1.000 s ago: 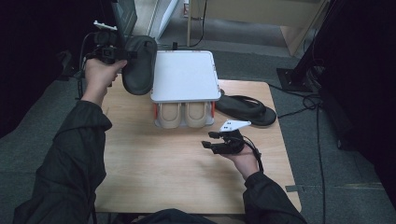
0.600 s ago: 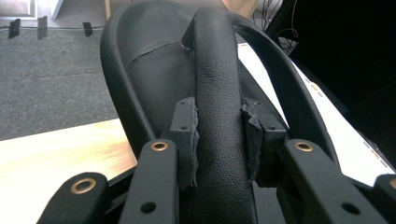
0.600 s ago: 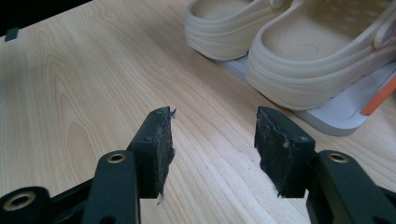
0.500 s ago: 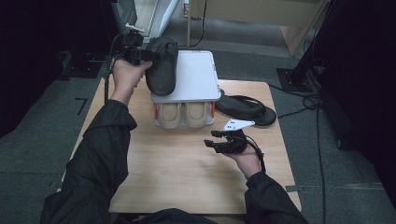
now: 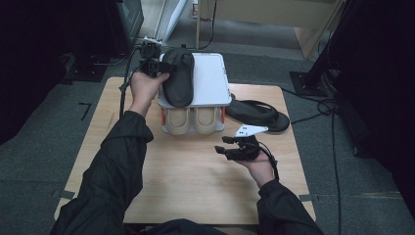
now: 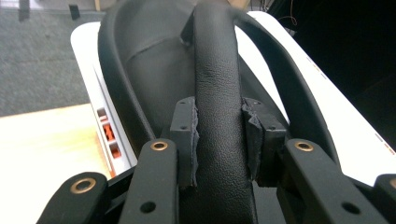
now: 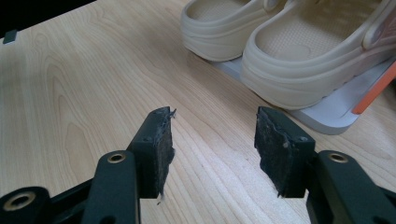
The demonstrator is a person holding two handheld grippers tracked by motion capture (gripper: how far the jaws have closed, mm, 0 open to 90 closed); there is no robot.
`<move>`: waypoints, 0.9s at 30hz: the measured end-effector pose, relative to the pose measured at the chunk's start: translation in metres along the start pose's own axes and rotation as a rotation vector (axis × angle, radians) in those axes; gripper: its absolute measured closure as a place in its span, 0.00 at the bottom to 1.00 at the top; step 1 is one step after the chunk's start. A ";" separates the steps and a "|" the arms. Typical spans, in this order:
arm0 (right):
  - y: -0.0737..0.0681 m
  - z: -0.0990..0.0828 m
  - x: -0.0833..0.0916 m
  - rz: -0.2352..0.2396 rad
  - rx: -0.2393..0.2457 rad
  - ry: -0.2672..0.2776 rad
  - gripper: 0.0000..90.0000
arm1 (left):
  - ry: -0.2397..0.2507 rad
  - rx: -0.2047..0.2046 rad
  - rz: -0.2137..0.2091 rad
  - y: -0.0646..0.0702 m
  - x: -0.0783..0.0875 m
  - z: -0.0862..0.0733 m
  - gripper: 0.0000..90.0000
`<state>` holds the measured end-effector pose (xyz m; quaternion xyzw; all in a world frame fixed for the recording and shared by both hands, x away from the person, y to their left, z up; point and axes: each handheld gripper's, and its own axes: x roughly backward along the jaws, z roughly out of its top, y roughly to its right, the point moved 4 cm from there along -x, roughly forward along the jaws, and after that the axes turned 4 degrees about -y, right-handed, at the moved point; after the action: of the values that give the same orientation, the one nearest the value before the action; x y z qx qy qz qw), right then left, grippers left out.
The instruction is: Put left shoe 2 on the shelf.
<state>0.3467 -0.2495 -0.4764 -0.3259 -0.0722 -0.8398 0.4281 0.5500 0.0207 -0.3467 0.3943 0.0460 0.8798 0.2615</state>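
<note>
My left gripper [image 5: 155, 66] is shut on a black sandal [image 5: 177, 78], its pads [image 6: 184, 135] clamped on the sandal's strap [image 6: 215, 93]. The sandal rests lengthwise on the left part of the top of a white two-level shoe rack [image 5: 210, 81]. A pair of beige clogs [image 5: 192, 120] sits on the rack's lower level, toes toward me. A second black sandal [image 5: 257, 113] lies on the table just right of the rack. My right gripper [image 5: 226, 147] hovers over the table in front of the rack, open, nothing between its pads [image 7: 161, 149]; the clogs [image 7: 280, 56] lie ahead of it.
The light wooden table [image 5: 195, 181] stands on grey carpet. Cables [image 5: 333, 147] trail on the floor at the right. A dark stand base [image 5: 308, 81] sits behind the table's right corner, and dark equipment [image 5: 98, 44] stands at the back left.
My left hand has carried the black sandal from left of the rack rightward and down onto the rack's top. The right gripper has stayed still.
</note>
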 end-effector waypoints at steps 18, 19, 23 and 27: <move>0.003 0.000 0.000 -0.010 0.000 0.000 0.51 | 0.008 -0.027 -0.037 -0.011 0.014 -0.002 0.56; 0.004 -0.001 0.000 -0.012 -0.006 -0.002 0.51 | 0.004 -0.038 -0.029 -0.012 0.016 -0.003 0.54; 0.007 -0.002 0.000 -0.022 -0.023 -0.005 0.50 | 0.013 -0.038 -0.033 -0.016 0.026 -0.006 0.50; 0.013 -0.002 0.002 -0.037 -0.048 0.008 0.50 | 0.003 -0.058 -0.032 -0.018 0.033 -0.012 0.49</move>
<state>0.3548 -0.2593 -0.4785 -0.3315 -0.0565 -0.8504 0.4046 0.5312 0.0545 -0.3378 0.3844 0.0270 0.8771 0.2867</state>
